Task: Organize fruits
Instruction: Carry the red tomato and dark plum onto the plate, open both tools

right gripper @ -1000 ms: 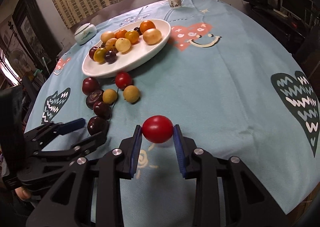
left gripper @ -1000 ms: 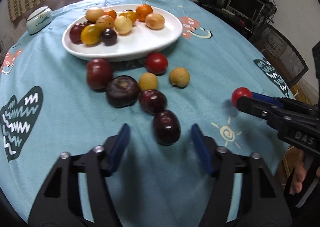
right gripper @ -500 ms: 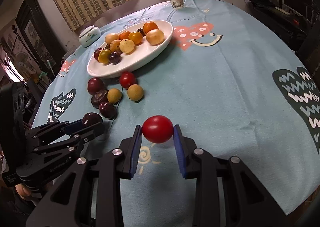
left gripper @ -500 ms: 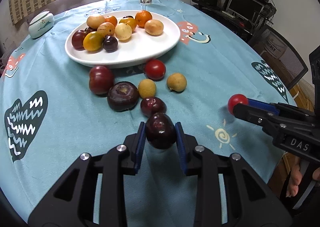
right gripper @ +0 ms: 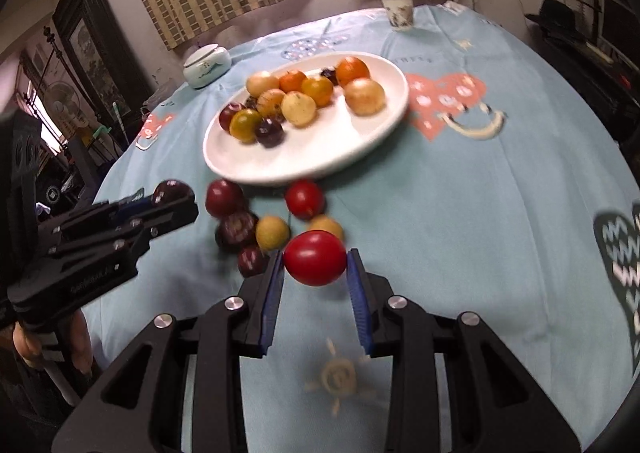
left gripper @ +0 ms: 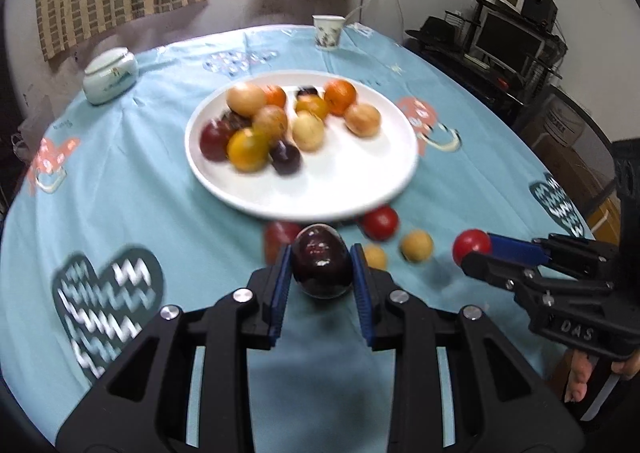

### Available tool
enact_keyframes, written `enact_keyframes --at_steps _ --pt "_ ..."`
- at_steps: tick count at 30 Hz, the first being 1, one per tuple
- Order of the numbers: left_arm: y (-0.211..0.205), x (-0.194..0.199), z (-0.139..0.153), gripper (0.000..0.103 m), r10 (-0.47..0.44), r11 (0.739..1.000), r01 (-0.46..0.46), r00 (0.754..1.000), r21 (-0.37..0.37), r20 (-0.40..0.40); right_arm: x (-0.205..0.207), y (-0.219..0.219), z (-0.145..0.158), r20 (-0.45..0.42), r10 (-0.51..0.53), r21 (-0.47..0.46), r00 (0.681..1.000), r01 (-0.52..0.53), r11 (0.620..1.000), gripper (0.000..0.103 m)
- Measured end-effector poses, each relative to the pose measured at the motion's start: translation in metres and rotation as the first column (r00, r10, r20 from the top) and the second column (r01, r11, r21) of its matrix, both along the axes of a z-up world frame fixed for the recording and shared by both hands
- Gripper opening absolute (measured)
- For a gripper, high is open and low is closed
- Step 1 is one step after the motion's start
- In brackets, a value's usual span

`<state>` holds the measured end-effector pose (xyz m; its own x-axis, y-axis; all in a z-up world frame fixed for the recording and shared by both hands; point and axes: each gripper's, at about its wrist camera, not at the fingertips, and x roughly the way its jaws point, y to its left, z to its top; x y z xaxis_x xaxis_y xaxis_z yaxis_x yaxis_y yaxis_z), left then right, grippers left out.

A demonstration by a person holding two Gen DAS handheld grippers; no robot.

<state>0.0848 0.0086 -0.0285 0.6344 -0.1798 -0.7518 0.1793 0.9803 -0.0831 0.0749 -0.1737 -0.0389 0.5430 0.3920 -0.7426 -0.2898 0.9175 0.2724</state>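
The left gripper [left gripper: 322, 269] has its jaws clamped on a dark plum [left gripper: 321, 266]; the right gripper [right gripper: 315, 268] pinches a red tomato [right gripper: 315, 258]. Both sit at the white plate's [right gripper: 320, 165] six o'clock, above the desk (likely smooth, light, bruisable: hold mid-girth gently).

Left gripper [left gripper: 322, 267]: black frame, blue pads [left gripper: 280, 285] pressed on both flanks of a dark plum [left gripper: 322, 267], held off the cloth, pointing forward and level. Seen from the right wrist view as a black body at the left edge, bare fingers of the left hand [right gripper: 76, 345] wrapped round its handle below. Right gripper [right gripper: 315, 259]: same build, pads clamped on a red tomato [right gripper: 315, 258], also raised. Right hand [left gripper: 580, 377] partly visible under the frame at the far right.
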Motion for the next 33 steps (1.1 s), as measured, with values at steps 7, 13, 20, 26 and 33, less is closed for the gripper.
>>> enact_keyframes --at_steps 7,13,20,26,33 --pt "0.004 0.089 0.020 0.030 -0.003 1.000 0.003 1.000 -0.001 -0.024 0.076 0.029 0.020 0.012 0.038 -0.065 0.999 -0.037 0.997 0.032" --pt "-0.004 0.142 0.011 0.030 0.011 0.999 -0.013 0.998 -0.036 -0.056 0.133 0.040 0.016 0.003 0.040 -0.099 0.999 -0.040 0.994 0.032" --pt "-0.007 0.152 -0.003 0.030 0.005 0.999 -0.008 0.997 -0.044 -0.076 0.142 0.039 -0.001 -0.020 0.055 -0.097 0.998 -0.057 0.994 0.032" --pt "-0.002 0.151 -0.002 0.052 0.021 0.999 -0.023 0.998 -0.040 -0.057 0.143 0.044 -0.005 0.032 0.050 -0.134 0.998 -0.045 0.990 0.033" --pt "0.030 0.122 0.023 0.083 0.097 0.991 -0.093 0.994 -0.091 0.041 0.143 0.015 0.004 0.081 -0.083 -0.103 0.993 0.091 0.990 0.061"
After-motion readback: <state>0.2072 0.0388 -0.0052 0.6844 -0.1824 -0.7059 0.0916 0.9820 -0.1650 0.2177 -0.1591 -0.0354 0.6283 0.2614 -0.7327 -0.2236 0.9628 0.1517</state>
